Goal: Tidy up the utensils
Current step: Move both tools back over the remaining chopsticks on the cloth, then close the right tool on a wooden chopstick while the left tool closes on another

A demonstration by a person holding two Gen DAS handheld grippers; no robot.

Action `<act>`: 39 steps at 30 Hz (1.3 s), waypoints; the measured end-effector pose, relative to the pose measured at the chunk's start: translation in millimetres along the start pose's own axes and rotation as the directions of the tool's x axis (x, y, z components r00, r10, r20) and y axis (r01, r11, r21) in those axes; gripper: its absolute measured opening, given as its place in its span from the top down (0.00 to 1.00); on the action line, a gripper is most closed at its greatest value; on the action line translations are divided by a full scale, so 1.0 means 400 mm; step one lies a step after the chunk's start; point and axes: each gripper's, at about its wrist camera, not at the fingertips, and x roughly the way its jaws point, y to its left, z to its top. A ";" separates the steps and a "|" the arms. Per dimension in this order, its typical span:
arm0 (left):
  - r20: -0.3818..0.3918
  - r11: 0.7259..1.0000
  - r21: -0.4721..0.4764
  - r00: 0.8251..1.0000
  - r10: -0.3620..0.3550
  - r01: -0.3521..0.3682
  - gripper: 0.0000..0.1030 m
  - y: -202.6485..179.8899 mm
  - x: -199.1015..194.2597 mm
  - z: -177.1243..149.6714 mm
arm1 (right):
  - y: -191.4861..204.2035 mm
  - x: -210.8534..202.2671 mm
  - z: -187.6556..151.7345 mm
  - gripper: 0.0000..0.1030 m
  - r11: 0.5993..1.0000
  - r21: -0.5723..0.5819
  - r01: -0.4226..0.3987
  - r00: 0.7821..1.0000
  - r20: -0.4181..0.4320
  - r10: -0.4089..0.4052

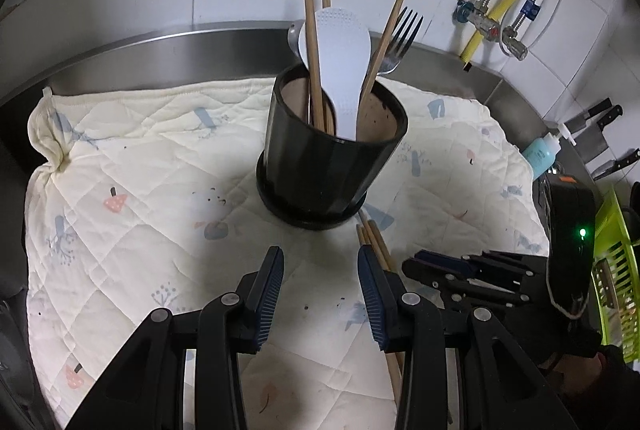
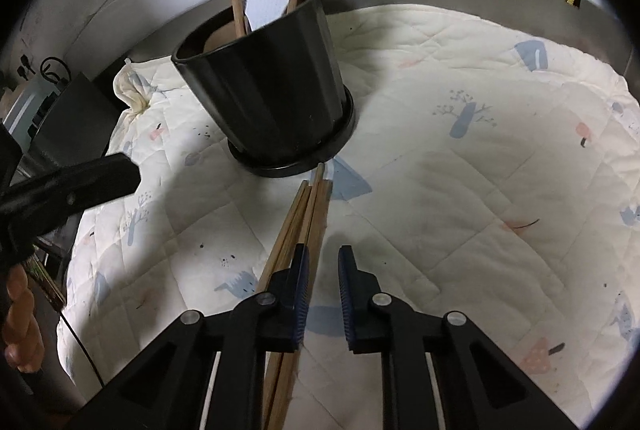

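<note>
The right tool (image 2: pixel 323 286) hangs low over the quilted cloth (image 2: pixel 460 189) with its fingers spread a little and nothing between them; a bundle of loose wooden chopsticks (image 2: pixel 308 213) lies on the cloth just to the outer side of its left-hand finger, running from under the tool forward until the tips come close to, perhaps touching, the base of the black holder (image 2: pixel 272 97). The left tool (image 1: pixel 320 270) is spread wider and also grips nothing; it hovers above the cloth with the same chopsticks (image 1: pixel 374 238) beside its right finger and the holder (image 1: pixel 332 153) straight ahead. In that holder stand several chopsticks (image 1: pixel 310 29), a white rice paddle (image 1: pixel 340 61) and a fork (image 1: pixel 402 37), so most of the sorting looks done and the step in hand seems to be picking up the last loose chopsticks. The right tool sits slightly off them, so the next move probably calls for shifting it leftward until the bundle lies between the fingers, closing firmly enough to keep the thin sticks together, then lifting, tipping them upright, and lowering them into a gap among the utensils already standing there without knocking the holder.
</note>
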 end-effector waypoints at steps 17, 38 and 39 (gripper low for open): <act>-0.036 1.000 0.004 0.999 -0.010 0.010 0.59 0.024 0.034 -0.013 | 0.025 0.057 0.020 0.85 0.998 -0.015 0.058 0.998 -0.010 -0.058; -0.076 0.998 0.016 0.996 -0.055 0.057 0.60 0.011 0.078 -0.021 | 0.045 0.099 0.055 0.90 0.992 -0.032 0.121 0.992 -0.015 -0.122; -0.080 0.998 0.024 0.995 -0.058 0.060 0.60 0.004 0.082 -0.023 | 0.044 0.097 0.053 0.90 0.990 -0.041 0.136 0.990 -0.017 -0.137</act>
